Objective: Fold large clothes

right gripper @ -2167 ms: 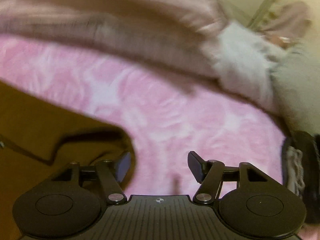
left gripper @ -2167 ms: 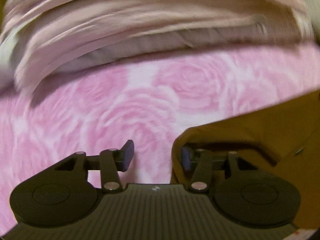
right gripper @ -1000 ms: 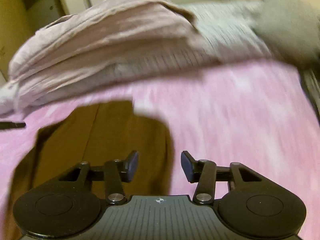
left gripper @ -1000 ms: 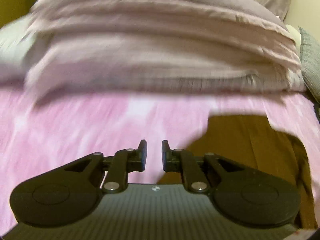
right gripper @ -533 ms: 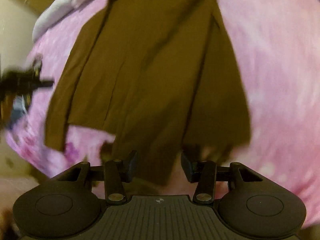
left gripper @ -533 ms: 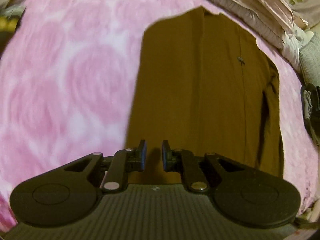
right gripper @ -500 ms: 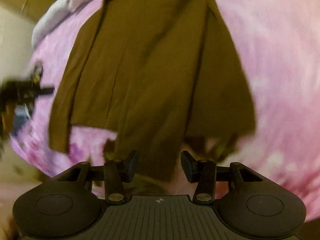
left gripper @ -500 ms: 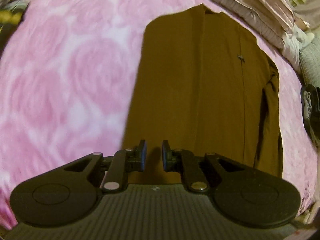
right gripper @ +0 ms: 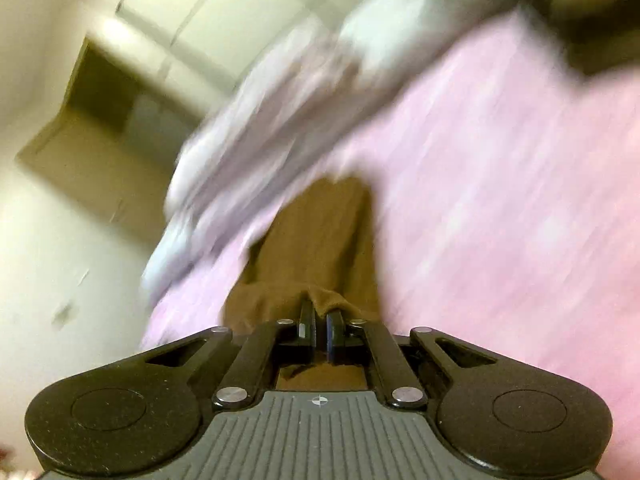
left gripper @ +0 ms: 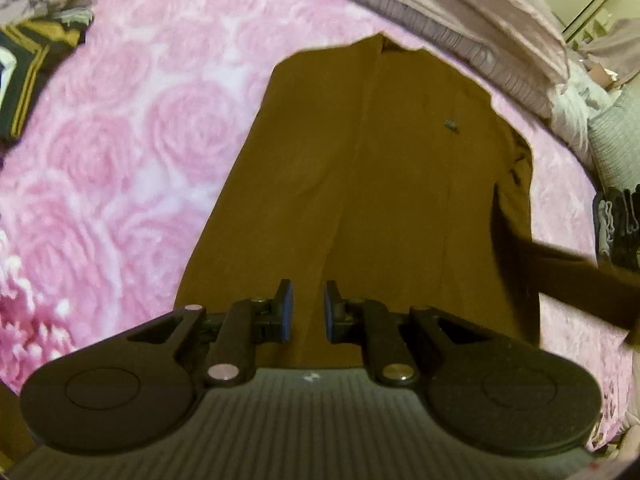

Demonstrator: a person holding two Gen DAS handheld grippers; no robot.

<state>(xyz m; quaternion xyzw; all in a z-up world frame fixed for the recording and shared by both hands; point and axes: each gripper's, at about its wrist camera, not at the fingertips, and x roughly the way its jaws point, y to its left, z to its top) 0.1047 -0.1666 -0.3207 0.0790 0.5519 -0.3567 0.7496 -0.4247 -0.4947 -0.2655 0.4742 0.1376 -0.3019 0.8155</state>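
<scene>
Brown garment (left gripper: 360, 184): flat on pink rose bedspread (left gripper: 120, 152), folded bedding (left gripper: 460, 20) beyond. My right gripper (right gripper: 320, 330): jaws just closed, pinching its hem. My left gripper (left gripper: 307, 306): nearly closed, empty, over the near end. Step: lengthwise fold, I judge; next, carry the hem across.

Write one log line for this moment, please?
stage: folding | right gripper: just closed on brown garment edge | left gripper: nearly shut, empty | surface: pink blanket
</scene>
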